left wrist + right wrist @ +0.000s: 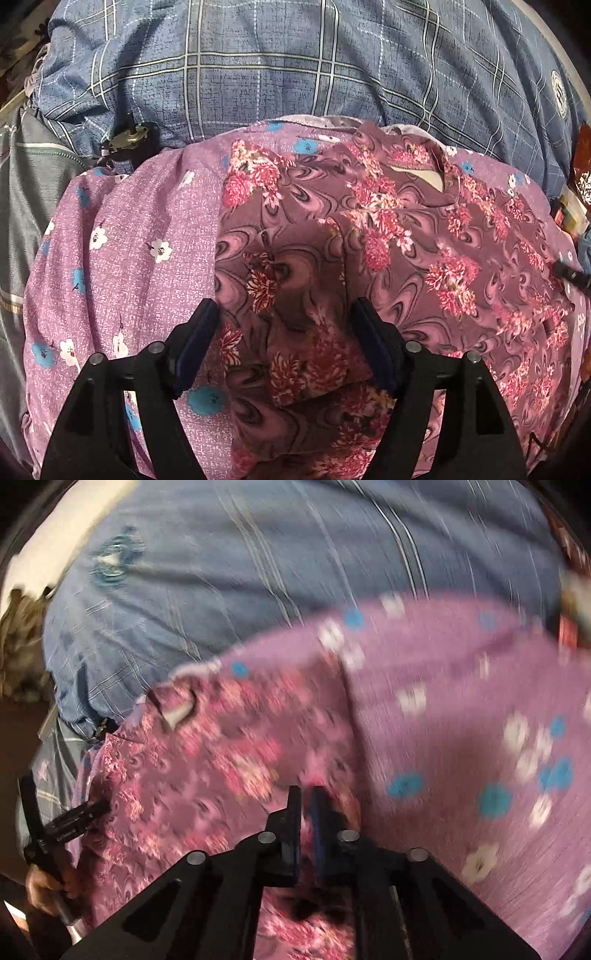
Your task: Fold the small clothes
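A small maroon garment with pink flowers [369, 258] lies partly folded on a lilac flowered cloth [129, 240]. A sleeve is folded across its front, and its collar with a pale label is at the far side. My left gripper [284, 314] is open, its fingers on either side of the folded sleeve, just above it. In the blurred right wrist view my right gripper [306, 797] is nearly closed at the garment's [207, 768] edge; a bit of fabric seems pinched between the fingers. The other gripper [74, 819] shows at the left there.
A blue plaid bedsheet [277, 66] covers the bed behind the lilac cloth [461, 709]. A small dark object [127, 142] lies on the sheet at the left. Packets [580, 177] sit at the right edge. A grey striped cloth [33, 177] lies at the left.
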